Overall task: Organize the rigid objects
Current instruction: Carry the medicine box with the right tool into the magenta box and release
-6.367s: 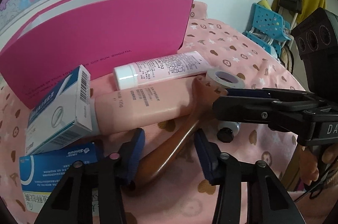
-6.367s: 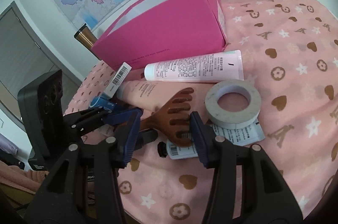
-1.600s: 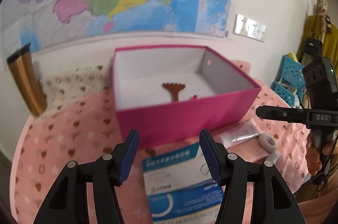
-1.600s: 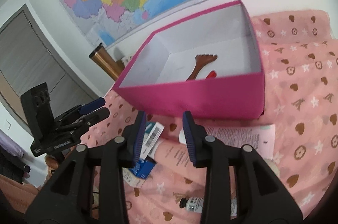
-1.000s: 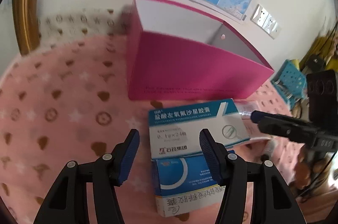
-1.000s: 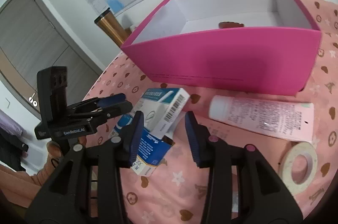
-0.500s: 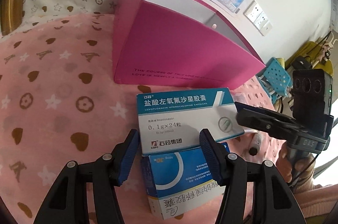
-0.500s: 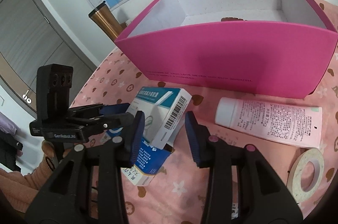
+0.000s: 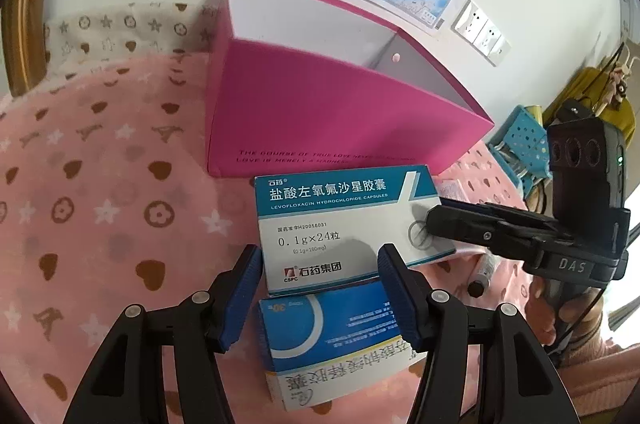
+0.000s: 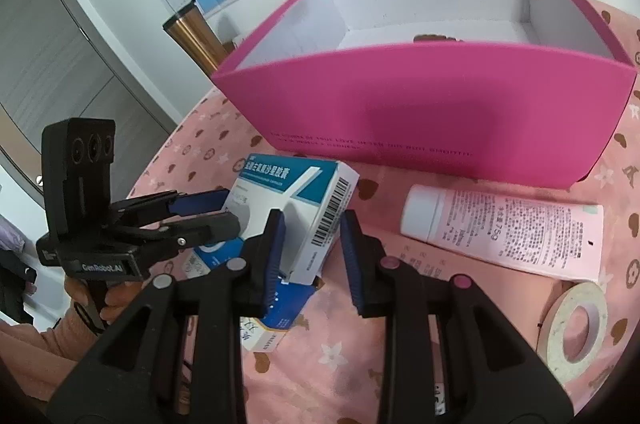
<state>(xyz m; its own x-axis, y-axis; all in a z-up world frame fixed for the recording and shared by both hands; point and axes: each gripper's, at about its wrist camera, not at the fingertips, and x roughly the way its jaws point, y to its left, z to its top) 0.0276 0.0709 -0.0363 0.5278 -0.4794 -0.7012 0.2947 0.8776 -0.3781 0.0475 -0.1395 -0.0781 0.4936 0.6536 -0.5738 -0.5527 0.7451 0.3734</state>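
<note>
Left wrist view: left gripper [image 9: 320,278] jaws apart, straddling the near end of the white pill box [image 9: 340,228], pads either side but not clearly touching. Looks lined up for a grab so the box can go into the bin. That box lies on top of a blue box [image 9: 340,340], which sits lower between the jaws. Pink bin [image 9: 320,116] ahead of the jaws, its front wall hiding the inside here. Right gripper [image 9: 436,220] comes in from the right, tip over the pill box's far corner.

Right wrist view: right gripper [image 10: 312,252] jaws apart, flanking the barcode end of the pill box [image 10: 296,200], no clamp evident. Both grippers aim at the same box, likely a two-handed lift. Left gripper [image 10: 200,212] left of the jaws, its jaws apart too. Tube [image 10: 500,232] right of the jaws, tape roll [image 10: 576,328] further right and nearer. Bin [image 10: 440,112] ahead, mostly bare inside; one brown thing [image 10: 434,37] peeks over the front wall, can't tell what.
</note>
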